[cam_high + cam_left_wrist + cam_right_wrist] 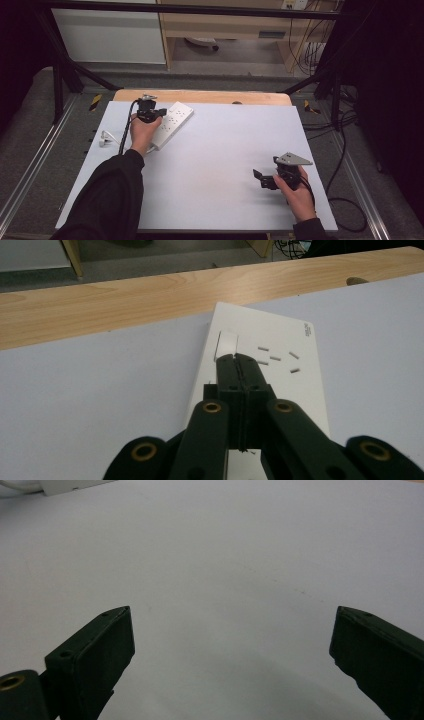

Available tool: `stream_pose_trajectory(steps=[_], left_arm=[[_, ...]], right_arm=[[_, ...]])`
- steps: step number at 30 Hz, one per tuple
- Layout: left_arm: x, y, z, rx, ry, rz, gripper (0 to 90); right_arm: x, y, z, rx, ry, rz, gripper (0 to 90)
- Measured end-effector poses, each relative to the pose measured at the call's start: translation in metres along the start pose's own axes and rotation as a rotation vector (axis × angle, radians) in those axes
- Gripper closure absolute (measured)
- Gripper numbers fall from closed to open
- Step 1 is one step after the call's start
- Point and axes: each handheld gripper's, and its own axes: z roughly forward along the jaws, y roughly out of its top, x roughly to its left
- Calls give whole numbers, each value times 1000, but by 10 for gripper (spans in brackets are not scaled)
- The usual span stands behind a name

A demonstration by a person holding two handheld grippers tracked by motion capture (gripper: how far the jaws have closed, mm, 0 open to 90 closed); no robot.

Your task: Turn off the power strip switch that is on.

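White surface [210, 165] holds two claws and one power strip. Nearest, the right claw [261, 179] rests with jaws wide apart, gripping nothing. Farther off, the left claw [235, 358] is pressed closed over the one white power strip [170, 124], by its switch [226, 343]. Tiny writing at its corner is too small to read.
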Motion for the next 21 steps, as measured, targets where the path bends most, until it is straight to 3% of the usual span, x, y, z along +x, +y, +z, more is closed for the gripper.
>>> stream_pose_trajectory(steps=[5, 11, 21], left_arm=[[1, 1, 4, 24, 16, 10, 900], [4, -1, 8, 29, 33, -19, 900], [0, 3, 15, 60, 43, -1, 900]], right_arm=[[0, 0, 0, 1, 1, -2, 47], [1, 0, 0, 1, 4, -3, 46], [1, 1, -1, -2, 6, 2, 46]])
